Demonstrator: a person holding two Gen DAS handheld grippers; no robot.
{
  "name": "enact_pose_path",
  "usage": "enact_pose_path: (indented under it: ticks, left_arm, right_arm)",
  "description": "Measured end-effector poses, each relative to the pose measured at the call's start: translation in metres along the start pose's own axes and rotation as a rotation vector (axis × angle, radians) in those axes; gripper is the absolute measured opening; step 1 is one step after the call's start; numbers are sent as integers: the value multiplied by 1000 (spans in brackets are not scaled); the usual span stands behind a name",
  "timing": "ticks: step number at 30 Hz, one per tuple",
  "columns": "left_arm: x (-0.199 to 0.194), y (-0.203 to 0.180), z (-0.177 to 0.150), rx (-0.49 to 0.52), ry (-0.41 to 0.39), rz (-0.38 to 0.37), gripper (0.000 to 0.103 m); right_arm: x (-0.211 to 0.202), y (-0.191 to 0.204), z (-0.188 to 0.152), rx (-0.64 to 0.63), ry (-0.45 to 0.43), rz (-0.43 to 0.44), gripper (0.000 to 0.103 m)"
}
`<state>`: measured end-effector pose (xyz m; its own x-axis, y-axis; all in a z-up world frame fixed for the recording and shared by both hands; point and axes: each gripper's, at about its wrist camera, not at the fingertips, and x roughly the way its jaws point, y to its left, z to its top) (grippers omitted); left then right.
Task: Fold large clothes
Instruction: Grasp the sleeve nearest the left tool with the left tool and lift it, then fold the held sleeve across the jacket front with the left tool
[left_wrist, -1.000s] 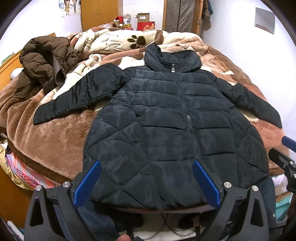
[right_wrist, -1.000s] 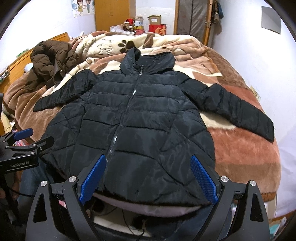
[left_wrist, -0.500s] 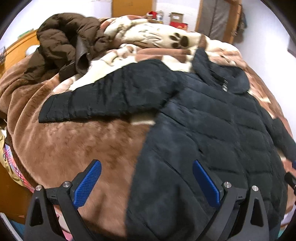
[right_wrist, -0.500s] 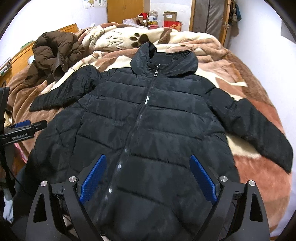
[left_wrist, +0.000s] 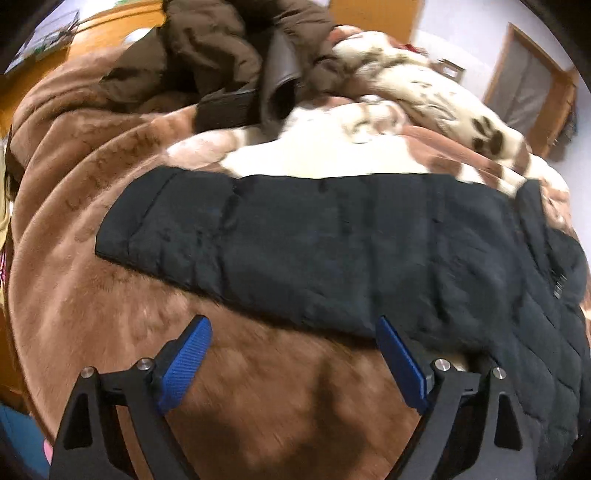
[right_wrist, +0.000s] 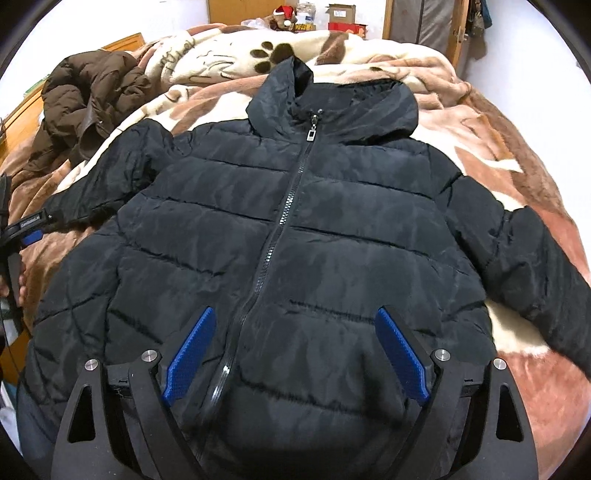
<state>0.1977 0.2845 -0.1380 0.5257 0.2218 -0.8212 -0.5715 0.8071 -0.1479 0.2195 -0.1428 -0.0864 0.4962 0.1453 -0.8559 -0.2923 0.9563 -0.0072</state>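
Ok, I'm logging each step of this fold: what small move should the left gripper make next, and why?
Probably ease the left gripper forward and down onto the black jacket's sleeve near its cuff. Its jaws stand open and empty over the brown blanket, just short of the sleeve, which lies stretched out flat. The right gripper hovers open over the jacket's front, gripping nothing.

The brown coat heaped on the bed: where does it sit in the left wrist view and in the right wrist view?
Left wrist view: the brown coat fills the top centre, beyond the black jacket's outstretched sleeve.
Right wrist view: it lies at the upper left, left of the jacket's shoulder.
Shared landmark: the paw print on the blanket, to the right of the coat in both.
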Motion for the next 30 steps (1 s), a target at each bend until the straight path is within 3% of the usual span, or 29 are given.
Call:
enact_pose_path:
  ticks: [6,10,13,14,15,18,22,30]
  left_arm:
    - [45,39,13,-151,35,12,92]
    - [57,37,23,-134,15,14,90]
    - [58,30,30,-96,6,13,57]
    - [54,28,33,-82,-3,3,34]
    - [47,24,35,-68,-14,-1,24]
    - [23,15,44,-43,-55,-2,18]
    - [-24,-1,60,-25,-106,-70,17]
    - [-142,-79,84,157,-239,-279,17]
  right_arm:
    - [21,-6,7,11,33,28,88]
    - [32,-9,6,33,72,27,88]
    - [33,-11,3,45,73,17,88]
    - [31,-11,1,34,67,5,88]
    - [29,-10,1,23,60,-6,88]
    - [22,-13,-3,1,42,-31,88]
    - [9,-17,-8,-7,23,-52,88]
    - [-23,-28,-20,29,-35,-72,87]
